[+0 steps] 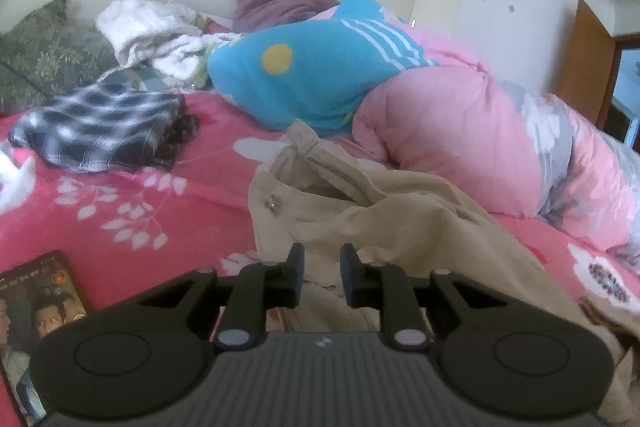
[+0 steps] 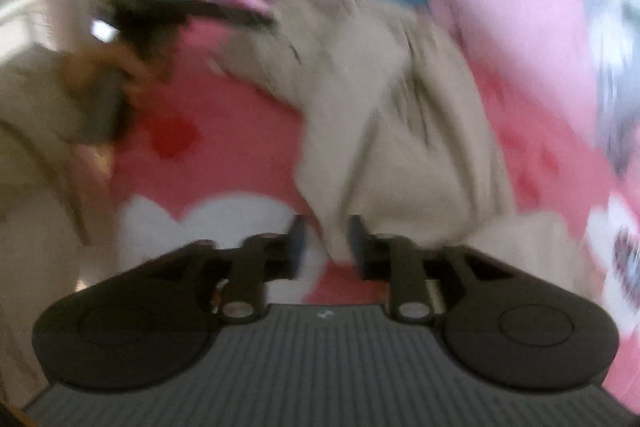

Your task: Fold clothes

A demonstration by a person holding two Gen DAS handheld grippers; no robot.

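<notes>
Left wrist view is evenly daylit, soft shadows, mostly sharp; fisheye bending is seen at edges. Right wrist view is heavily motion-blurred throughout.

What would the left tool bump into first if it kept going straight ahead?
Most likely the beige trousers bunched right ahead of the left tool; the pink quilt lies further back.

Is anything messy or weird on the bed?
Yes. The beige garment lies crumpled and unfolded on the pink sheet. A plaid garment sits in a rumpled heap, and a phone lies on the sheet with its screen lit, odd among laundry.
</notes>
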